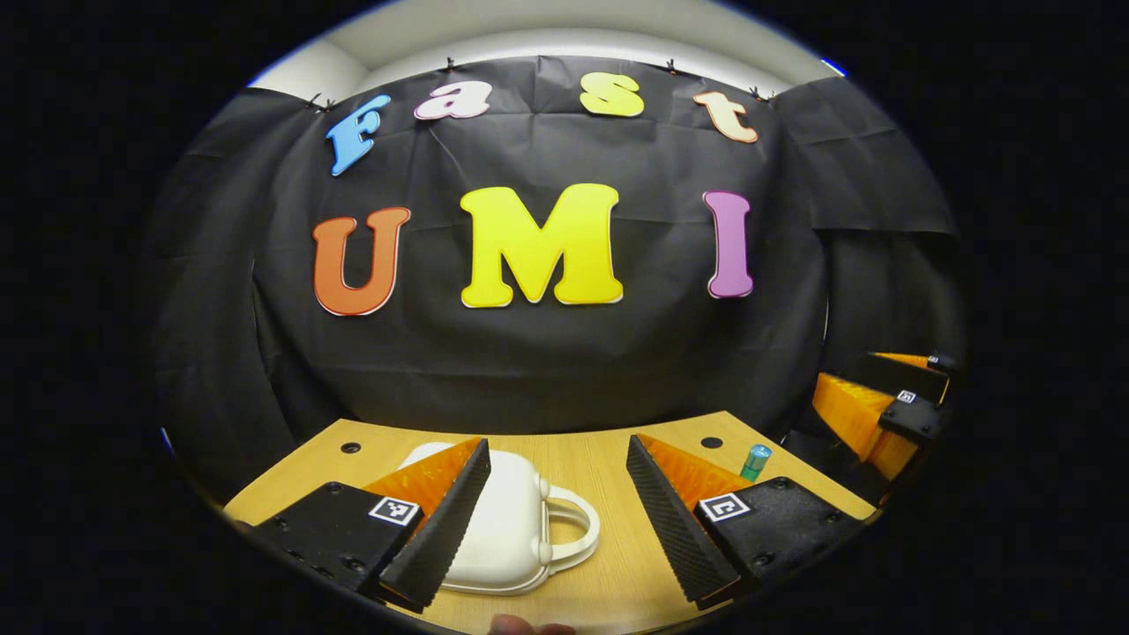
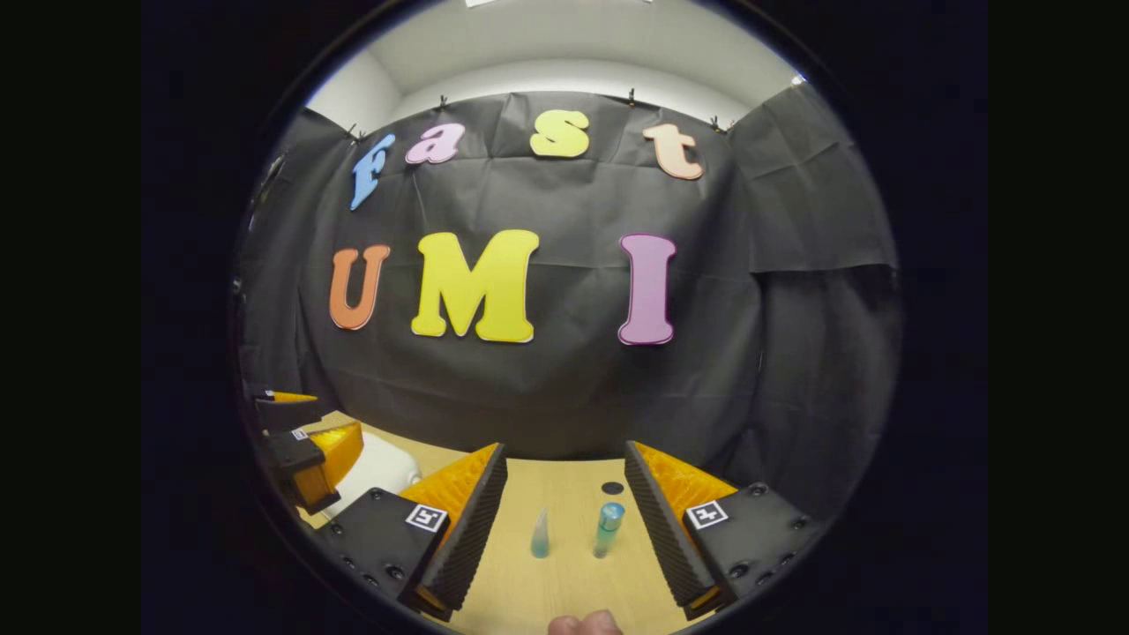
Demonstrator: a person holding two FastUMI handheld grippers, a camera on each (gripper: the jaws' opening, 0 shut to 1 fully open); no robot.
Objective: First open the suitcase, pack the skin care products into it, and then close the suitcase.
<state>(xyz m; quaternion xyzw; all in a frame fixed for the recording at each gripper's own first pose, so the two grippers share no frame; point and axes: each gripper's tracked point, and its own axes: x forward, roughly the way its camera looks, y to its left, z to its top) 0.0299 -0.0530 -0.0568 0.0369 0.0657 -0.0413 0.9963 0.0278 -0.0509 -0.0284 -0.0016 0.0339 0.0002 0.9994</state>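
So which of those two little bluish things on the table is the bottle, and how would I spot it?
Start at the wooden table and look between the right gripper's orange fingers. Two small teal items stand there side by side. The bottle is the straight one with a round cap, nearer the dark hole; its neighbour, the tube, tapers to a point.

This is a staged recording booth set up in a plain room, not a lived-in home. Ahead of both grippers, black cloth (image 1: 529,353) is clipped up as a backdrop, with a bare white wall and ceiling (image 2: 564,53) showing above it. Below and in front sits a light wooden table (image 1: 582,459) with round holes in its top, like a test bench.
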